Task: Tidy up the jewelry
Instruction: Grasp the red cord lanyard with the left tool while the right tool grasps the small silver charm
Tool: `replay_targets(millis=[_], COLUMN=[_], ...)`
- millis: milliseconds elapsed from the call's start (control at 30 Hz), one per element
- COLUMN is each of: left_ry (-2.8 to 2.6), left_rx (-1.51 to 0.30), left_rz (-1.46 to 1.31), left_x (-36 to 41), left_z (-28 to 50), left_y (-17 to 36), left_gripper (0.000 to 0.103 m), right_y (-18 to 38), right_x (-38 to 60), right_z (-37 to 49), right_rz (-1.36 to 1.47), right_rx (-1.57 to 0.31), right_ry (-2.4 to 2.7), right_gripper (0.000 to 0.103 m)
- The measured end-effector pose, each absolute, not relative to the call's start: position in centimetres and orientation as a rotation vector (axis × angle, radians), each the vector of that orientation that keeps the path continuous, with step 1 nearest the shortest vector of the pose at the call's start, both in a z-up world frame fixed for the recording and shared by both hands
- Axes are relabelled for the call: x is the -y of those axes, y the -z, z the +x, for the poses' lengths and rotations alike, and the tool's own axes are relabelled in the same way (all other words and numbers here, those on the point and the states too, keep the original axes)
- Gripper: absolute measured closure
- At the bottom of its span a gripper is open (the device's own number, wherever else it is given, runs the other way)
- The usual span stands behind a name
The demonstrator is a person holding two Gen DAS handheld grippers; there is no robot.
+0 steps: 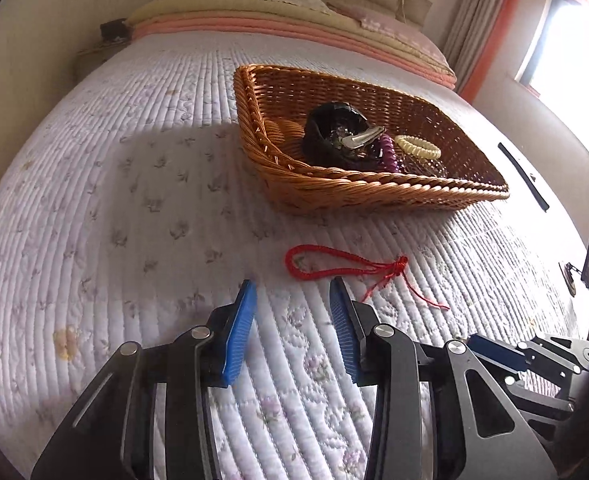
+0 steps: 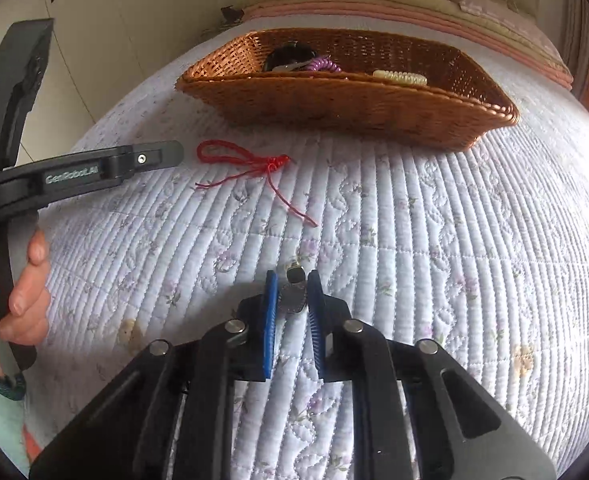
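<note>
Our right tool (image 2: pixel 290 286) is clenched on a small dark metallic piece (image 2: pixel 293 292) just above the quilted bed (image 2: pixel 454 260); its blue pads press it from both sides. Our left tool (image 1: pixel 292 300) is released, nothing between its pads, its tips poised just short of the red cord bracelet (image 1: pixel 334 266), which lies flat on the quilt in front of the wicker basket (image 1: pixel 374 194).

To do this well, we judge the left tool should come down over the knotted middle of the cord, where the strands bunch, rather than the thin loose tails, and pinch low without digging into the quilt. The right tool should carry its piece over the basket's near wall and let go only once inside.

Already in the basket are a dark pouch-like item (image 1: pixel 330 128), a silver clip (image 1: pixel 360 138), a purple coil (image 1: pixel 386 154) and a cream coil (image 1: pixel 418 148).

We cannot tell what the held piece is: the pads hide most of it. The basket's floor is partly hidden by its wall in the right view.
</note>
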State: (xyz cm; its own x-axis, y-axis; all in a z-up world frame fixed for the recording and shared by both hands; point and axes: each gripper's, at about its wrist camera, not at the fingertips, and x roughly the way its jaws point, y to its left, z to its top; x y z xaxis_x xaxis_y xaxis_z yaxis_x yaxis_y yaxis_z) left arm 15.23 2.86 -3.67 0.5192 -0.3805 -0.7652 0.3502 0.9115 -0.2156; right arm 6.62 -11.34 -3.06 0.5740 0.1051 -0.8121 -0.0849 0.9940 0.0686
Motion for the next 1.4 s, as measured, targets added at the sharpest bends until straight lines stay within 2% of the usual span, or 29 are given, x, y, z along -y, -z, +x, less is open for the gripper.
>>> replay_targets(millis=[200,233,267,300,733,967,1000,1067,1133,1267,1400], left_ry=[0.42,0.419,0.439,0.468,0.578,0.412,0.411,0.441,0.525,0.656,0.593], left_rx=[-0.952,-0.949,-0.949,-0.961,-0.983,-0.967,-0.965,-0.97,-0.989,-1.019,-0.933], left_rz=[-0.002,0.013,0.027,0.032,0.074,-0.085,-0.107,-0.146,-0.168,-0.144,-0.02], left_x=[-1.3,-1.0,-0.7,-0.5,0.2,-3.6,-3.9,-4.3,-4.0,-2.3,-2.1], left_z=[18.2,18.2,17.9,17.7,9.7,6.0,5.4,4.1,2.8,0.7,0.1], left_y=[5.0,5.0,4.9,5.0,4.4,4.7,4.7,4.5,4.4,4.2,2.8], left_gripper=[0.077,0.081,0.093,0.097,0.097,0.095,0.094,0.081,0.075,0.075,0.075], right_y=[3.1,3.0,3.0,3.0,2.8,3.1,3.1,3.1,3.2,3.3,3.2], right_x=[13.8,14.0,14.1,14.2,17.5,19.2,19.2,19.0,19.0,19.3,19.3], right_z=[7.5,7.4,7.4,7.2,5.9,5.3,5.3,5.3,5.2,5.1,4.9], right_rz=[0.041,0.047,0.052,0.055,0.089,0.125,0.118,0.108,0.116,0.137,0.141], right_rx=[-0.95,-0.949,-0.948,-0.947,-0.935,-0.926,-0.924,-0.921,-0.918,-0.912,-0.908], right_ry=[-0.109,-0.117,-0.124,-0.128,-0.071,-0.058,-0.056,-0.053,-0.057,-0.071,-0.085], right_gripper=[0.09,0.09,0.09,0.09,0.09,0.09,0.09,0.09,0.09,0.09,0.09])
